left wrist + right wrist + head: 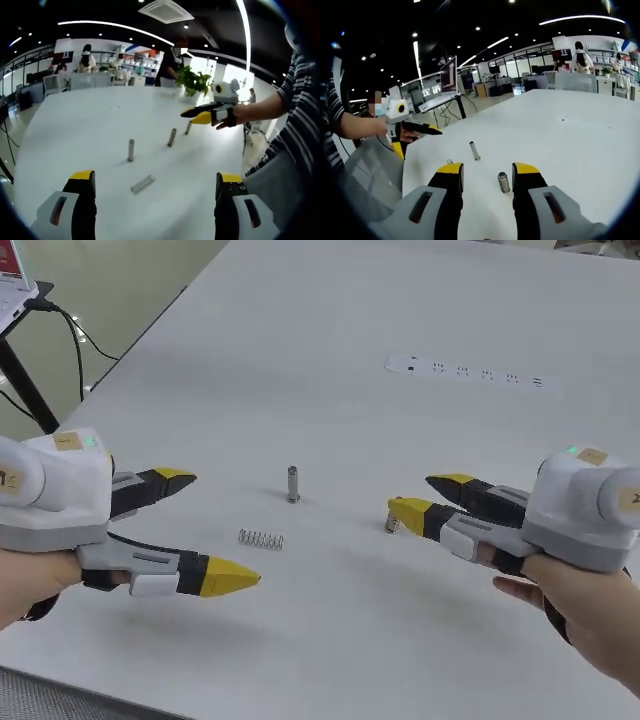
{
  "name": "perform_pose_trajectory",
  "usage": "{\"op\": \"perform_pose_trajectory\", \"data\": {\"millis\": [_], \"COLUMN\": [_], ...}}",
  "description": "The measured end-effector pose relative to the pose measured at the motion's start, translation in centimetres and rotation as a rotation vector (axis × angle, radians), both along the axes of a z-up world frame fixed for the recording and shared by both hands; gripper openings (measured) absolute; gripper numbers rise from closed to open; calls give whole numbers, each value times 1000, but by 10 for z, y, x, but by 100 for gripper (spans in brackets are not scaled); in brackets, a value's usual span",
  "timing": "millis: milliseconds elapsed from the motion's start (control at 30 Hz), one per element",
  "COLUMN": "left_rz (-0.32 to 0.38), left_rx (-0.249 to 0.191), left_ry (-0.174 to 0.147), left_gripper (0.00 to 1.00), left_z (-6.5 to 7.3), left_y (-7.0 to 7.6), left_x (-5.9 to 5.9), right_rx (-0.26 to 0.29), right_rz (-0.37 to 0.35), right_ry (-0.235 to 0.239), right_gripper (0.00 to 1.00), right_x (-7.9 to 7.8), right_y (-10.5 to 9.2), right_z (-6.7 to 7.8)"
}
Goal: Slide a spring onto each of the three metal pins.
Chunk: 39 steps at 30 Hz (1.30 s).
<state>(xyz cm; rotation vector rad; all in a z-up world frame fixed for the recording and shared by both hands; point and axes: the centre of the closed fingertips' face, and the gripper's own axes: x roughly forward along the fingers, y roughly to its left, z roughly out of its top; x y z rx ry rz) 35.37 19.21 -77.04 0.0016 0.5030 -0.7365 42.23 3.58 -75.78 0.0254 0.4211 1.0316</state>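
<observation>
Fingers on the left gripper (205,527) are spread wide with nothing between them, hovering over the white table (300,640) at the left of the head view. The right gripper (428,497), at the right, is likewise parted and empty, its lower yellow tip just beside a short sprung pin (391,525). Between the two grippers a bare pin (293,483) stands upright, and a loose spring (261,538) lies flat near it on the person's side, not touching it. A power strip (470,373) lies farther back on the table. In the left gripper view, that gripper's own jaws rise far apart at the bottom. The loose spring (142,184) lies on the table ahead between them, with the bare pin (131,150) standing beyond it. Two further pins (172,137) stand toward the right gripper (190,116), too small to tell whether they carry springs. In the right gripper view, its jaws are apart and the sprung pin (504,182) stands upright between the tips, touching neither. The bare pin (474,150) is beyond it, and the left gripper (417,140) is held agape at the far left.
</observation>
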Motion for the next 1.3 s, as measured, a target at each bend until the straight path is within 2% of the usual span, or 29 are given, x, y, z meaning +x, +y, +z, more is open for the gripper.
{"op": "perform_pose_trajectory", "data": {"millis": [133, 333, 533, 833, 1133, 1233, 1300], "left_rz": [-15, -36, -52, -85, -126, -142, -151], "left_rx": [-14, -13, -24, -40, -52, -62, -72], "left_ry": [3, 16, 14, 21, 21, 20, 22], "left_gripper": [98, 98, 97, 96, 96, 95, 95], "left_z": [1, 1, 5, 7, 10, 9, 8], "left_y": [-1, 1, 0, -2, -1, -3, -6], "left_x": [-1, 2, 6, 3, 3, 2, 2], "right_rx": [3, 14, -12, -46, -78, -95, -128], "right_rz": [3, -37, -34, -37, -38, -36, -30], "right_ry": [-1, 9, 15, 21, 30, 32, 29], "right_gripper": [38, 38, 37, 36, 36, 36, 37], "right_x": [-2, -9, -23, -31, -39, -41, -44], "right_y": [-1, -7, -8, -11, -16, -18, -19], "right_z": [2, 5, 4, 0, -6, -13, -21]}}
